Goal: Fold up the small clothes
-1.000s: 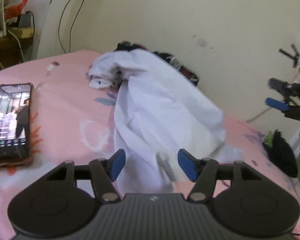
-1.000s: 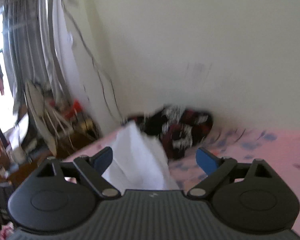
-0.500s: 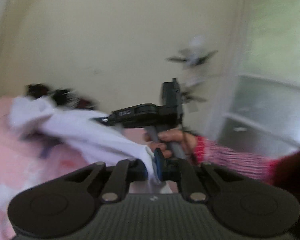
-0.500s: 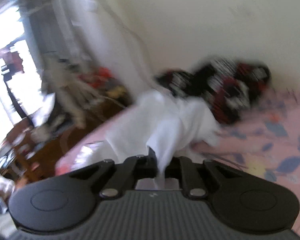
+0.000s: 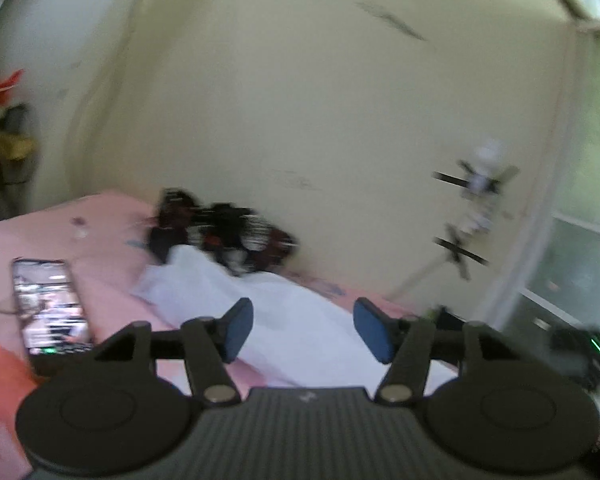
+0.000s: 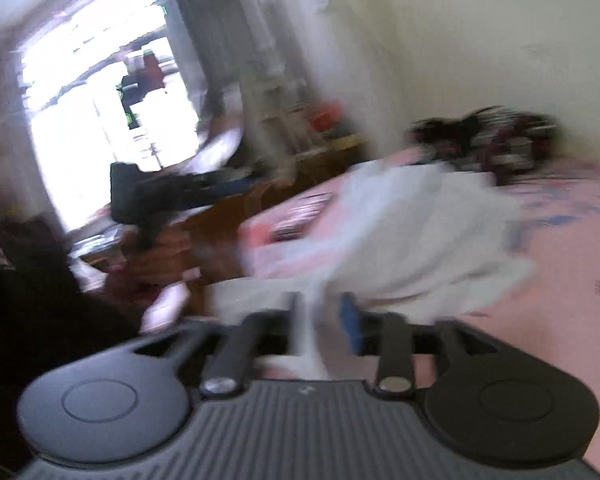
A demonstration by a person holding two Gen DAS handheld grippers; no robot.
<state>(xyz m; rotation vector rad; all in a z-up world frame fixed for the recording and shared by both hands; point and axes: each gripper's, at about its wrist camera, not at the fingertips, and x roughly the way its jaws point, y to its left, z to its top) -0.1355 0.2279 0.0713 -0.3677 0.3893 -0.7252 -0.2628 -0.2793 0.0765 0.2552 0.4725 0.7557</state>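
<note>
My right claw [image 6: 320,320] is pinching an edge of the white garment [image 6: 416,224], jaws closed on the cloth, while my left claw [image 5: 302,330] is hanging spread apart and empty above it. The garment [image 5: 292,320] is lying in a loose, rumpled heap on the pink bed [image 5: 100,236]; I am judging that no clean fold is made yet, so spreading and folding are all left. A phone [image 5: 50,312] is lying just beside the cloth, and a dark patterned clothes pile [image 5: 224,236] is crowding its far end by the wall.
</note>
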